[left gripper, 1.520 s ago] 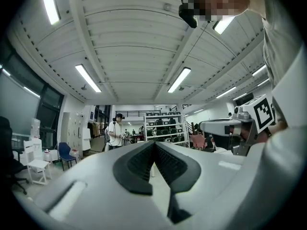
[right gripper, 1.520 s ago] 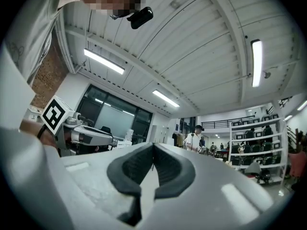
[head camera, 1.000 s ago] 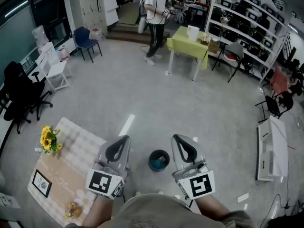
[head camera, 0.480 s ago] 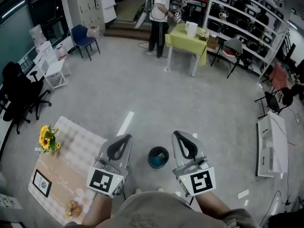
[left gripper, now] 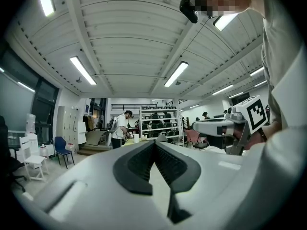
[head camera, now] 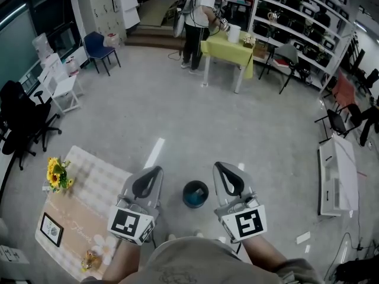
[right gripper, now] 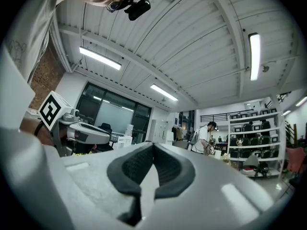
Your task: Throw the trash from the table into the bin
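Observation:
A round dark-blue bin (head camera: 195,194) stands on the grey floor, straight below and between my two grippers. My left gripper (head camera: 153,173) is shut with nothing in it; in the left gripper view its dark pads meet at the tip (left gripper: 154,143). On the other side of the bin, my right gripper (head camera: 221,169) is shut and empty too, its pads closed together (right gripper: 153,145). Both point level, away from me. The table with a checked cloth (head camera: 95,179) lies at lower left. A small amber crumpled thing (head camera: 90,259) rests near its front end.
Sunflowers (head camera: 57,173) and a small picture frame (head camera: 52,228) sit on the table. A person (head camera: 198,16) stands at a yellow-green table (head camera: 228,47) far back. Shelves (head camera: 308,22), a blue chair (head camera: 95,45), a black office chair (head camera: 21,123) and a white bench (head camera: 337,182) ring the floor.
Both grippers stay shut and almost still above the bin. The person in the background has walked up to the yellow-green table.

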Available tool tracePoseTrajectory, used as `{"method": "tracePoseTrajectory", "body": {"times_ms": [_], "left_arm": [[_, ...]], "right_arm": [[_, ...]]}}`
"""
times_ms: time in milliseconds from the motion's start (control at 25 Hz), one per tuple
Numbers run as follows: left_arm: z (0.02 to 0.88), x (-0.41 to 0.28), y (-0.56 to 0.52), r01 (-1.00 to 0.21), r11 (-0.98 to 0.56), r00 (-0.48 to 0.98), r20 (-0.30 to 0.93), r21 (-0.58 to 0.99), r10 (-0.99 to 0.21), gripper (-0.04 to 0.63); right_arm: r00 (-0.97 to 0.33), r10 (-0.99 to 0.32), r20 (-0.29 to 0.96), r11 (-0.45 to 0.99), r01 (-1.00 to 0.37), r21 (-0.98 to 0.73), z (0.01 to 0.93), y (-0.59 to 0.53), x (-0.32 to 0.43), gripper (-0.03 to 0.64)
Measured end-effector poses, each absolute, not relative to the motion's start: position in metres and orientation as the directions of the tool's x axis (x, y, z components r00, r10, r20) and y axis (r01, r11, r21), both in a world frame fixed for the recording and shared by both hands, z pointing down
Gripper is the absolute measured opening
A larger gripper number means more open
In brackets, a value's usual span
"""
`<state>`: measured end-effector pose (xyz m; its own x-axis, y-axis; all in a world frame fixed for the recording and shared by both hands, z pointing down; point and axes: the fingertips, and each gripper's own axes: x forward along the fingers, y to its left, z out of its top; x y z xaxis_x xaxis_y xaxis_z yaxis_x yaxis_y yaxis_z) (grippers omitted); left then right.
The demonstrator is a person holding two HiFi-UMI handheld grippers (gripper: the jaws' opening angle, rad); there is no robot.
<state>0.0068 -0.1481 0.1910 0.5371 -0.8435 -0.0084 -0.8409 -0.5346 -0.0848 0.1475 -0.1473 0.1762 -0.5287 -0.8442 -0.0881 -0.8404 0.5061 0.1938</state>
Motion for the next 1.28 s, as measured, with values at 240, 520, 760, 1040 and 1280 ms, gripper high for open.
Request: {"method": "tracePoseTrajectory", "body": {"times_ms": [240, 520, 760, 1040, 1280], "left_arm": [[0.196, 0.014, -0.144, -0.846, -0.527, 0.529, 0.001, -0.074, -0.849, 0.006], [0.199, 0.021, -0.141, -0.861, -0.502, 0.502, 0.011, -0.08, -0.865, 0.006], [0.201, 0.024, -0.138, -0.889, -0.453, 0.453, 0.014, -0.072, -0.891, 0.006], [0.194, 0.0, -0.118, -0.95, -0.299, 0.301, -0.001, -0.093, -0.954, 0.007], [0.197, -0.04, -0.084, -0.984, -0.141, 0.139, 0.026, -0.111, -0.99, 0.007]], "right_arm": [[-0.532, -0.842, -0.083, 0.513, -0.84, 0.177, 0.179, -0.144, 0.155, 0.003], [-0.552, -0.83, -0.081, 0.534, -0.828, 0.171, 0.18, -0.144, 0.164, 0.003], [-0.608, -0.791, -0.069, 0.594, -0.79, 0.155, 0.185, -0.148, 0.164, 0.003], [-0.742, -0.661, -0.112, 0.718, -0.669, 0.194, 0.174, -0.144, 0.127, 0.003], [-0.842, -0.516, -0.158, 0.823, -0.539, 0.183, 0.162, -0.134, 0.073, 0.003]]}}
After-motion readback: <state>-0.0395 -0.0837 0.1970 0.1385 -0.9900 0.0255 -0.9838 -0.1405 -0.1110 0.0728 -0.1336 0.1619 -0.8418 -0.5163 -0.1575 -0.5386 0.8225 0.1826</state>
